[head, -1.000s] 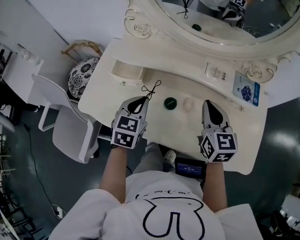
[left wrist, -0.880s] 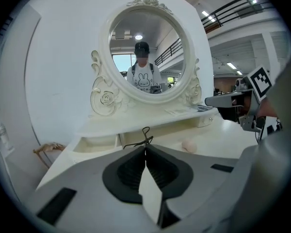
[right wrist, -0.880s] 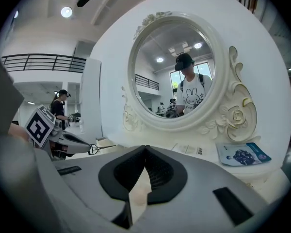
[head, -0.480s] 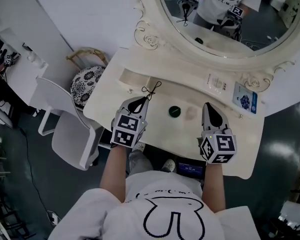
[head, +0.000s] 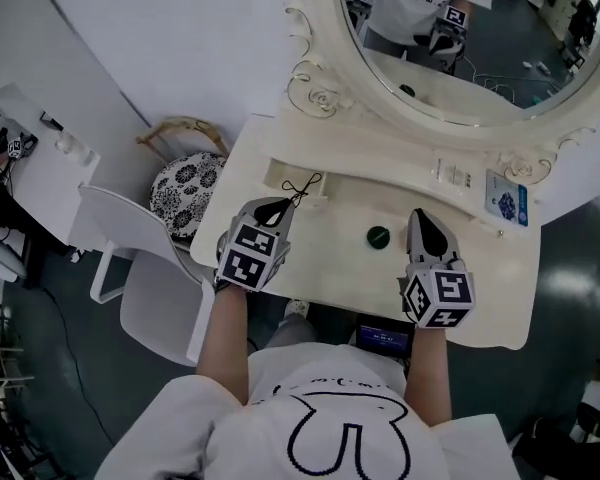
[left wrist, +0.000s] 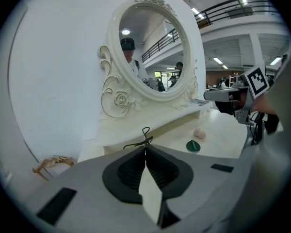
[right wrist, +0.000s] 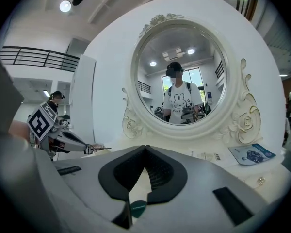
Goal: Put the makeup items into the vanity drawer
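Above the vanity [head: 325, 243], left tongs [head: 292, 201] pinching thin black wire loop [head: 303, 185], right tongs [head: 417, 214] closed.

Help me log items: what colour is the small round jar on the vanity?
The round jar is dark green, clearest in the head view.

Vanity top [head: 310, 258]: round lid [head: 379, 236] is lying centrally; drawer [head: 285, 175] is sitting at ten o'clock, left gripper's [head: 289, 201] wire clip [head: 302, 186] hanging beside it; card [head: 507, 199] is lying at two; mirror [head: 460, 58] is standing at twelve.
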